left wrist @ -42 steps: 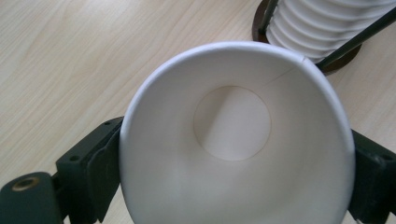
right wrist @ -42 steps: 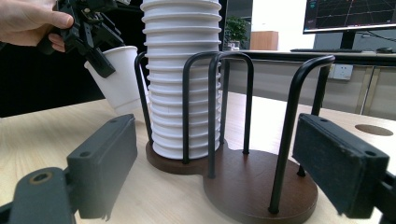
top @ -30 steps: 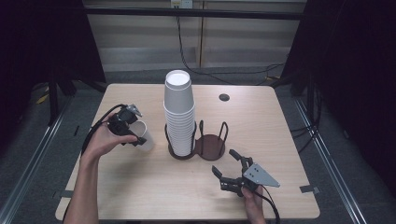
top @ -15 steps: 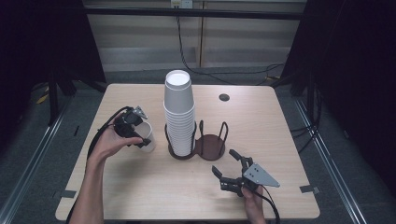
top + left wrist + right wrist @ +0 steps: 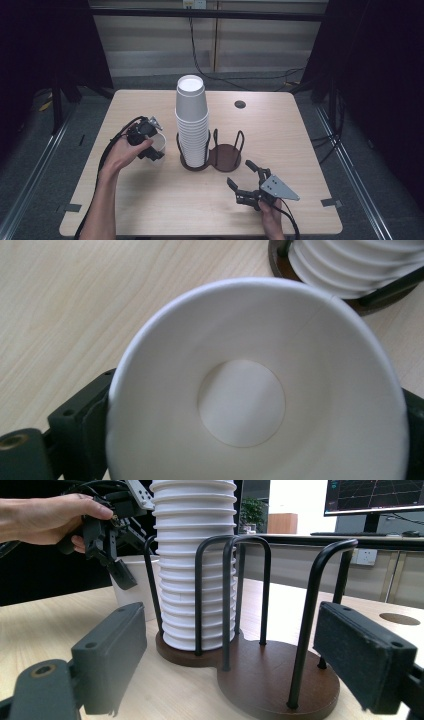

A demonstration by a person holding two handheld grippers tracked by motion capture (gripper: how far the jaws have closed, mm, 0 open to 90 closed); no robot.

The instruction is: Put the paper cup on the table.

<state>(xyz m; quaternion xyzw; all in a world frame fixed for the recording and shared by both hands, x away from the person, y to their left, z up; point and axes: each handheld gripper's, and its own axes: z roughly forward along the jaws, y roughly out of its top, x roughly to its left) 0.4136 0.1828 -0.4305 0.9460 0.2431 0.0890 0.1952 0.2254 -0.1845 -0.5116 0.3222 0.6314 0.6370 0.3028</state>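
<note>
Near the front edge of the surface, the right hand-held gripper is held low with its jaws wide apart, and nothing is held in it. It is pointed at the empty ring of the cup holder, which is just beyond it. It has stayed in the same spot since a second ago.

Farther back and to the left, a single paper cup is held by the left hand-held gripper. The jaws are closed on the cup's sides, as is seen in the left gripper view. Over the last second the cup has been carried to the right, closer to the holder. It is now just beside the tall stack of cups. The cup is probably meant to be set into the empty ring next.
</note>
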